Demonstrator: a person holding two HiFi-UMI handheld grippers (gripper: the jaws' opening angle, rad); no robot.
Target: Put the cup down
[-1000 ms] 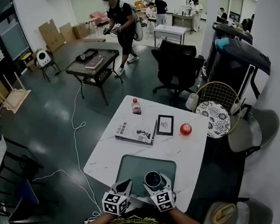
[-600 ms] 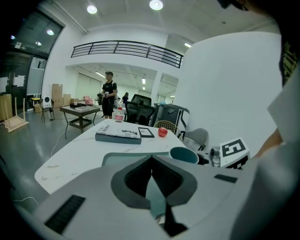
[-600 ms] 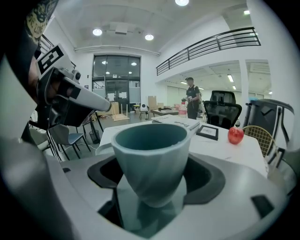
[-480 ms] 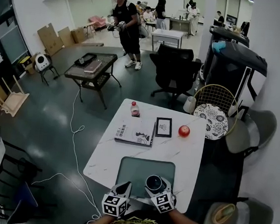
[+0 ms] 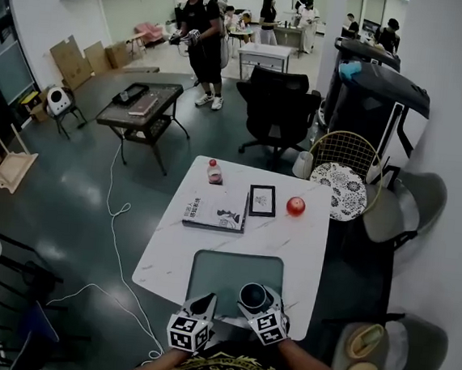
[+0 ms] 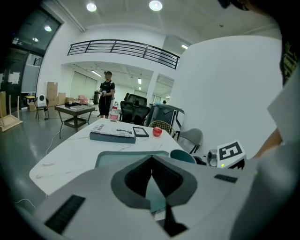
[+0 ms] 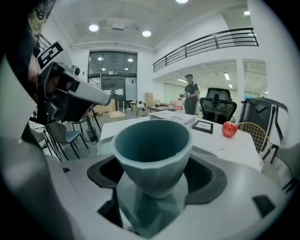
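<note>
Down at the 6 o'clock edge of the white tabletop, the right tongs are clamped on the teal cup. In the right gripper view the cup stands upright with its mouth facing up. One dark pad lies against its left side and the other against its right, so the right tongs are spread wide around the bowl. The cup sits over the 5 o'clock corner of the grey-green mat. I cannot tell whether its base touches the mat.

The left tongs are at the mat's 7 o'clock corner, just beside the right pair. They point toward 12 o'clock. In the left gripper view the left tongs are together at the tips and nothing is between them. A strip of the mat shows beyond them, and the cup's rim peeks out at 3 o'clock.

Farther out on the tabletop, well apart from the cup, there are four things:
- A book lies flat at 11 o'clock from the mat.
- A small black picture frame lies just beside the book at 12 o'clock.
- A red apple sits at 1 o'clock.
- A red-capped bottle stands near the far edge, at 11 o'clock beyond the book.
</note>
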